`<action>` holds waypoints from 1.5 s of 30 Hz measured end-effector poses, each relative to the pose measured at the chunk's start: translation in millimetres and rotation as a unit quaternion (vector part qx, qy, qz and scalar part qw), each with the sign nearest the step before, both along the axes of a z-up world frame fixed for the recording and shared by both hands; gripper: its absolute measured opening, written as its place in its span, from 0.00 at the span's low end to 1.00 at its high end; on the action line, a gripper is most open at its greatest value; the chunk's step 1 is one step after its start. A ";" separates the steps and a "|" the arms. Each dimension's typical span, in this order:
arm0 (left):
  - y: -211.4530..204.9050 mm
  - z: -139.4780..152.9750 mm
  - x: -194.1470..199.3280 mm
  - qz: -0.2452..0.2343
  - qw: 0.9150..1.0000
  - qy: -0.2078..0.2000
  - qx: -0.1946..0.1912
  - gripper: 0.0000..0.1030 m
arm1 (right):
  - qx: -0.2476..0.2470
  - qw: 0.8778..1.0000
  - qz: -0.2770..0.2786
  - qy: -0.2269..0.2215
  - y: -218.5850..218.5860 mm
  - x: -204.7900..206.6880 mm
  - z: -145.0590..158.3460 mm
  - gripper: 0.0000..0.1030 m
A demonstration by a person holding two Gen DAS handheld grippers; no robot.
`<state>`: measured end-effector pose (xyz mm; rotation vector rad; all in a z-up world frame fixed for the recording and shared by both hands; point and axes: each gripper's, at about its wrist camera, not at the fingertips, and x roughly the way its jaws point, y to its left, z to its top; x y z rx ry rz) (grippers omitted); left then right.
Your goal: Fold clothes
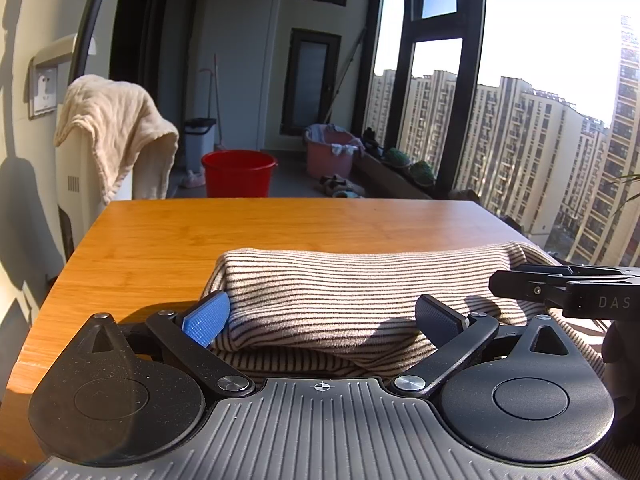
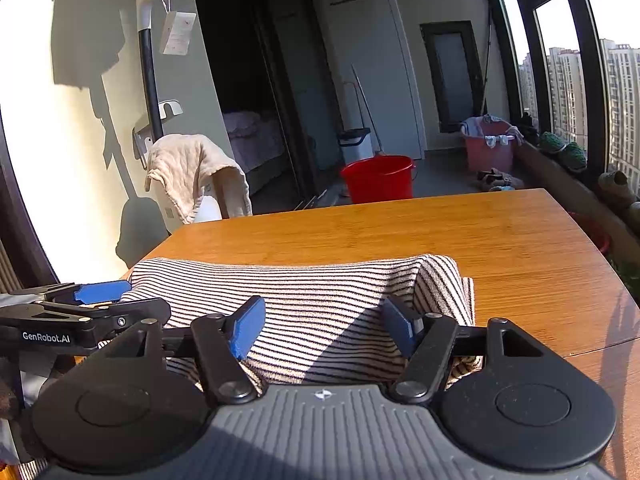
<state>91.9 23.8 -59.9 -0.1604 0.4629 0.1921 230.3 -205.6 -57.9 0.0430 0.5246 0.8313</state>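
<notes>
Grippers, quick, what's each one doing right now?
Left gripper: open, astride the striped cloth, not clamped.
Right gripper: open, astride the same cloth.

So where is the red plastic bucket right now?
The red plastic bucket stands on the floor beyond the wooden table, centre-left in both wrist views, between a white bin and a pink laundry basket.

A home is shown: an enclosed high-rise apartment balcony used as a laundry area. A wooden counter (image 1: 280, 232) serves as the landmark. Beyond its far edge a red bucket (image 1: 239, 173) and a pink laundry basket (image 1: 330, 155) filled with clothes are set on the floor. Left of the counter a beige towel (image 1: 116, 128) is draped. To its right, tall windows (image 1: 436, 80) are seen, with residential towers (image 1: 540, 152) outside.
</notes>
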 end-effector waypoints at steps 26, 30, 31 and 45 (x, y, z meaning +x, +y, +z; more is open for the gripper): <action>-1.2 -2.0 0.0 -0.002 1.000 0.001 -0.001 1.00 | 0.001 1.000 0.000 0.000 -0.6 -0.1 -1.1 0.65; -1.5 -1.8 -0.2 -0.002 1.000 0.001 -0.002 1.00 | 0.002 1.000 0.001 0.001 -0.8 -0.2 0.3 0.65; -1.4 -1.8 -0.1 -0.002 1.000 0.001 -0.002 1.00 | 0.002 1.000 0.001 0.001 -0.8 -0.3 0.5 0.65; -1.3 -1.5 -0.2 -0.002 1.000 0.001 -0.002 1.00 | 0.004 1.000 0.002 0.002 0.0 0.0 0.6 0.66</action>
